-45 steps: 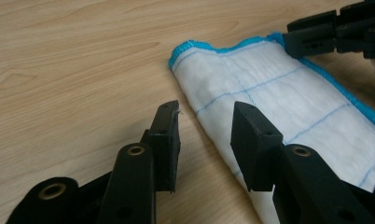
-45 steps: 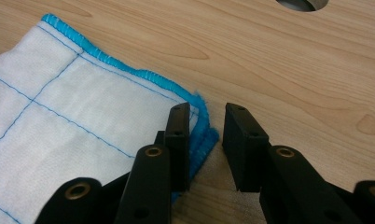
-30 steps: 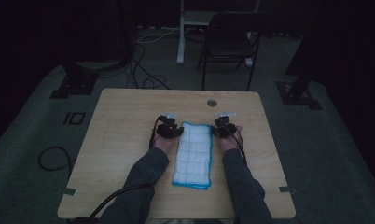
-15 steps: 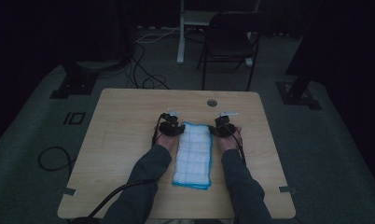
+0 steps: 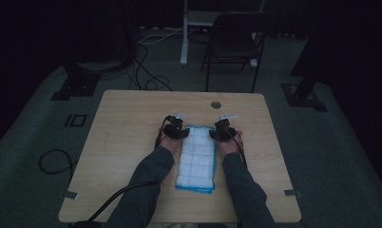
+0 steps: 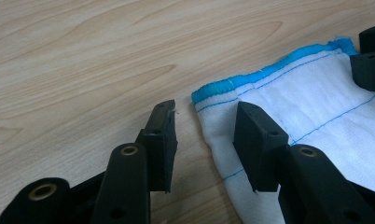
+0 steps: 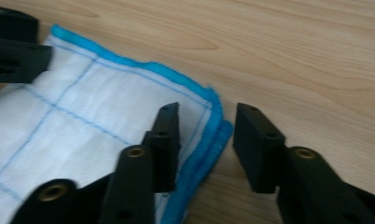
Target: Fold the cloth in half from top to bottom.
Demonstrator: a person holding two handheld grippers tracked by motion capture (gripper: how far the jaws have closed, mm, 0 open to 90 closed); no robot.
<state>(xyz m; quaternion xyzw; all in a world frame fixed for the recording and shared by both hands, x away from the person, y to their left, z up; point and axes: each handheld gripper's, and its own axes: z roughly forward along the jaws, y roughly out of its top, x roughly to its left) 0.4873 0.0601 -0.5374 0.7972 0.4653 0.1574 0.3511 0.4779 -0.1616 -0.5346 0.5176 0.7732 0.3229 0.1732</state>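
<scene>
I find the wooden table (image 5: 132,142) carrying a single work item: a folded white cloth (image 5: 196,159) with a blue stitched grid and a blue edge, lying lengthwise at the middle of the table, its long axis running away from me. The folded layers lie flat; the near end sits between my forearms, and the far end lies between my two grippers.

My left gripper (image 5: 175,132) sits at the far left corner of the cloth. In the left gripper view, my left gripper (image 6: 204,135) has its jaws standing partly open, about half their spread, and they have just been opening a little further. One jaw is over bare wood, the other over the white fabric, with the cloth (image 6: 316,107) corner edge lying in the gap between them. The pads do not press on it; I hold nothing on this side.

My right gripper (image 5: 222,130) sits at the far right corner. In the right gripper view, my right gripper (image 7: 205,140) shows jaws also about half open, having just been closing. One jaw is over the cloth (image 7: 97,112), the other over the bare table, and the blue folded edge lies between them. I see a gap on both sides of that edge; nothing is gripped.
</scene>
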